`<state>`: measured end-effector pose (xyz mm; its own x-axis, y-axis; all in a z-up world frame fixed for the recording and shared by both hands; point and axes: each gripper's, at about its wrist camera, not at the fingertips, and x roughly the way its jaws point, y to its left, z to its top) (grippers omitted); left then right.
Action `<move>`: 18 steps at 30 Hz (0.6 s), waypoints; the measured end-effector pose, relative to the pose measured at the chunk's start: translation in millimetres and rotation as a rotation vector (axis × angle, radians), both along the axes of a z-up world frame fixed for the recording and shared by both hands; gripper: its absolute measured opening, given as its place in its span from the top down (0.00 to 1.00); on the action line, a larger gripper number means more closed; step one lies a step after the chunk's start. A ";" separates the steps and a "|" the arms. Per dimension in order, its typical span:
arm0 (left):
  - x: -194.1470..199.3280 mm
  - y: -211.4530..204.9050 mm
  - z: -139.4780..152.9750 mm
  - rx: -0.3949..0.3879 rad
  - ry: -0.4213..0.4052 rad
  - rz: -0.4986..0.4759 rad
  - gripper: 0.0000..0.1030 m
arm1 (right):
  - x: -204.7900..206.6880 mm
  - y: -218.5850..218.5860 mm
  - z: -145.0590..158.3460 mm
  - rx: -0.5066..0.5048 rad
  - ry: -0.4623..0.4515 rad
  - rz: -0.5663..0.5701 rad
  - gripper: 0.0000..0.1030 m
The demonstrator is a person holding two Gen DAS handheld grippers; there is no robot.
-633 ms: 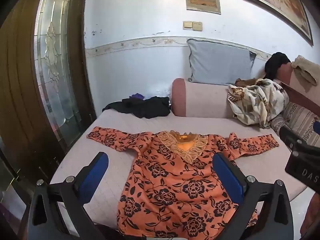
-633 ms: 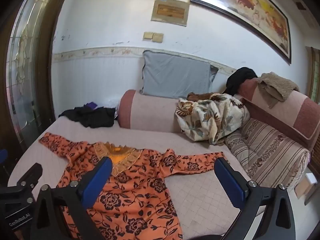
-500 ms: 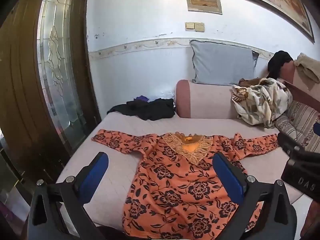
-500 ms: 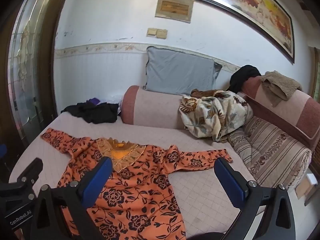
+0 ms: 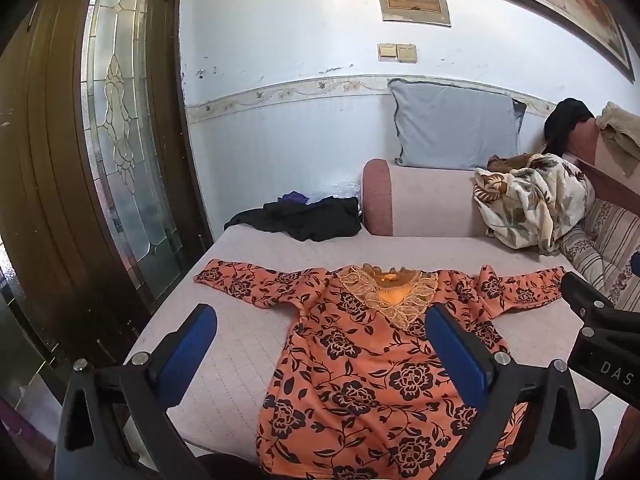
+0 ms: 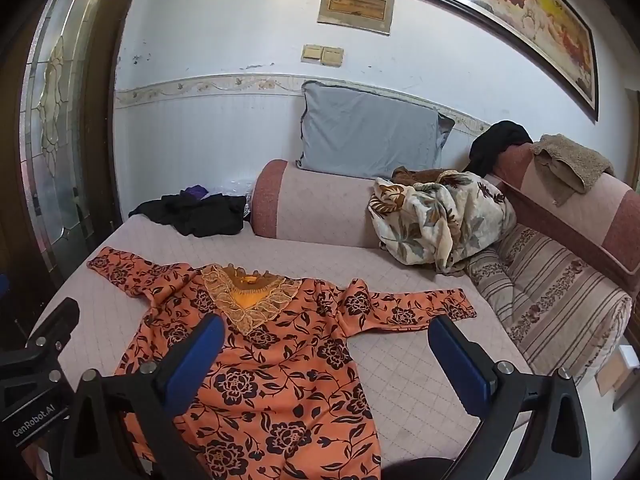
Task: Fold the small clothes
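Observation:
An orange top with black flowers [image 5: 360,360] lies flat on the pink sofa seat [image 5: 248,336], sleeves spread left and right, gold lace collar toward the back. It also shows in the right wrist view [image 6: 272,360]. My left gripper [image 5: 320,344] is open and empty, held above the seat's front edge over the top's lower half. My right gripper [image 6: 324,356] is open and empty, above the top's right side. Each gripper's body shows at the edge of the other's view.
A black garment pile [image 5: 308,220] lies at the back left of the seat. A pink bolster [image 5: 420,208] with a grey pillow [image 5: 452,128] stands behind. A floral blanket [image 5: 528,200] and striped cushions [image 6: 552,296] are at right. A wooden glass door [image 5: 120,140] is left.
Both grippers have drawn back and risen a little from the top, so more of the seat shows. Both stay open. The top has not moved.

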<state>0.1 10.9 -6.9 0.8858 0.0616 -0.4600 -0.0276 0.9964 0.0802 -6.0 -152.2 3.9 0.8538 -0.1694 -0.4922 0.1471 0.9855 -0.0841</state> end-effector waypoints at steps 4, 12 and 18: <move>0.0 1.2 0.1 0.000 0.001 0.002 0.00 | 0.3 0.5 1.0 0.001 0.000 -0.004 0.00; 0.1 3.3 1.7 0.000 0.000 0.006 0.00 | -1.2 -1.8 -1.2 0.010 -0.001 -0.006 0.00; 0.8 3.9 0.3 0.007 0.003 0.018 0.00 | -2.3 -3.8 -2.2 0.028 -0.011 -0.013 0.00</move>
